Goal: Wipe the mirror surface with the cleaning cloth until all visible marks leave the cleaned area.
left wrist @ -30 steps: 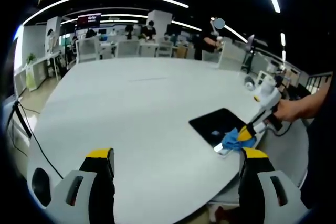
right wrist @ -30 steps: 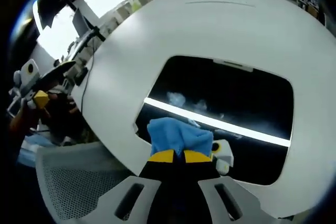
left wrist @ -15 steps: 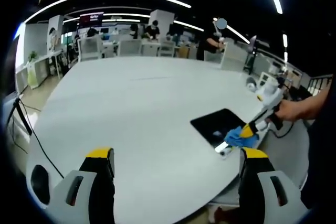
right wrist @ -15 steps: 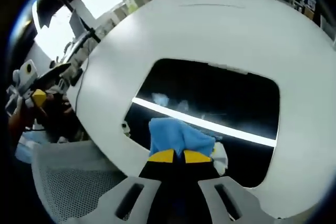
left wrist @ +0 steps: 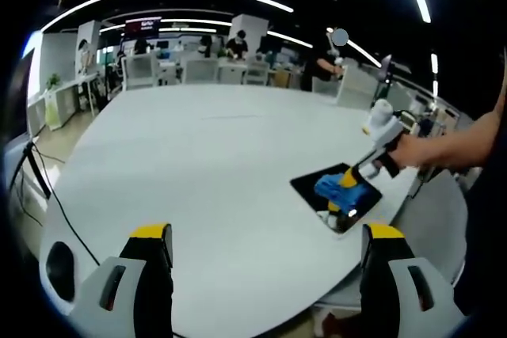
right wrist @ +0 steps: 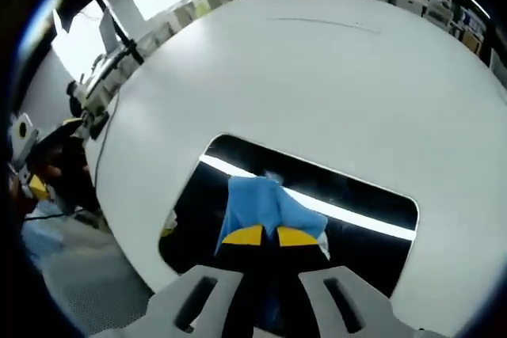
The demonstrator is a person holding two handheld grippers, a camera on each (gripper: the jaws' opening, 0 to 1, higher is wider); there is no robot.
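An open-plan office with long ceiling lights, desks and chairs surrounds a large round white worktop [left wrist: 198, 172]. Near one edge of the worktop lies a dark rectangular mirror [right wrist: 364, 223], flat, reflecting a bright ceiling strip.

The right tool [right wrist: 272, 236] is clamped on a blue cloth [right wrist: 265, 203], its yellow-tipped jaws closed together over the bunched fabric, and the cloth presses on the middle of the mirror. In the left gripper view the same tool [left wrist: 346, 183] is seen from the side, held by a hand [left wrist: 416, 150], with the cloth [left wrist: 330, 187] on the mirror [left wrist: 313, 185].

The left tool [left wrist: 267, 237] hangs above the bare worktop, well apart from the mirror, jaws wide apart and holding nothing.

To wipe well, the cloth likely needs flat, even pressure in overlapping passes across the glass, reaching the corners. The mirror looks free to slide, so strokes should probably stay gentle. Any remaining marks are hard to tell among the reflections.
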